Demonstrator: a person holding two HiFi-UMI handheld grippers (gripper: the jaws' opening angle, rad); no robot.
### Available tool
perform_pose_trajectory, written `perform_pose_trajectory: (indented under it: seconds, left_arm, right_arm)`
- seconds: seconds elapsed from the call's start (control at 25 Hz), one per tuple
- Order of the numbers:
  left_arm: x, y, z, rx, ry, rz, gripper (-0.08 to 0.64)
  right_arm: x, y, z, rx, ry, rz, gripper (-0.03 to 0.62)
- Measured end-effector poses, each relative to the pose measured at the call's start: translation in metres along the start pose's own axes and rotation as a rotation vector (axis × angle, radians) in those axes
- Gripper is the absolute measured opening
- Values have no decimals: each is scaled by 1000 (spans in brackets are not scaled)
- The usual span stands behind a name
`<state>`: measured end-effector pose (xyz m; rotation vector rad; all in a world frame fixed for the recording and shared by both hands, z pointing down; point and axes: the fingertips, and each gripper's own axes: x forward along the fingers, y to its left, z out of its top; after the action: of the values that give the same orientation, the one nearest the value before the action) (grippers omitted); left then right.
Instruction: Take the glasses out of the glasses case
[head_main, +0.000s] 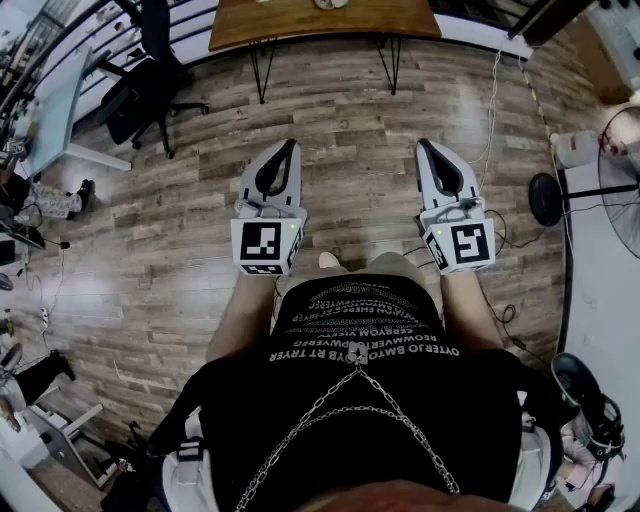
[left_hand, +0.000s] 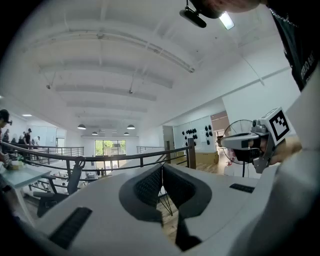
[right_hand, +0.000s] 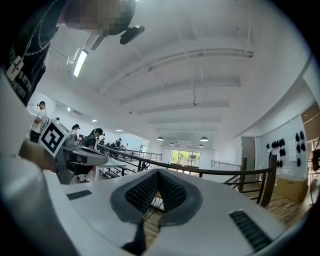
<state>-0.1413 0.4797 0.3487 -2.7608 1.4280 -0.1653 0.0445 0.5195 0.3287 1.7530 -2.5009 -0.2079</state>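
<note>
No glasses case or glasses show clearly in any view. In the head view my left gripper (head_main: 290, 146) and right gripper (head_main: 424, 146) are held side by side at waist height over the wooden floor, pointing level toward a wooden table (head_main: 300, 25). Both are shut with nothing between the pads. The left gripper view shows the left gripper (left_hand: 161, 168) with its tips touching, and the right gripper (left_hand: 246, 143) off to the right. In the right gripper view the right gripper (right_hand: 158, 173) has its tips together, and the left gripper (right_hand: 80, 155) is at the left.
A small pale object (head_main: 331, 3) lies on the table's far part, cut off by the frame. A black office chair (head_main: 145, 75) stands at the far left and a floor fan (head_main: 622, 180) at the right. A railing (left_hand: 125, 157) runs ahead. People (right_hand: 37, 120) stand in the background.
</note>
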Motion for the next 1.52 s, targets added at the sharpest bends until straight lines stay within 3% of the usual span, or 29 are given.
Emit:
perform_pose_trajectory:
  seconds: [0.24, 0.76, 0.96, 1.52]
  left_arm:
    - [-8, 20, -1, -20, 6, 13, 29]
    - [7, 30, -6, -31, 16, 42, 28]
    - [29, 37, -3, -37, 11, 43, 28]
    - [115, 70, -17, -53, 56, 75, 28]
  right_arm:
    - [6, 19, 6, 1, 11, 23, 14]
    - [24, 8, -6, 28, 1, 43, 21]
    - [47, -1, -11, 49, -4, 78, 132]
    - [136, -47, -37, 90, 11, 145, 212]
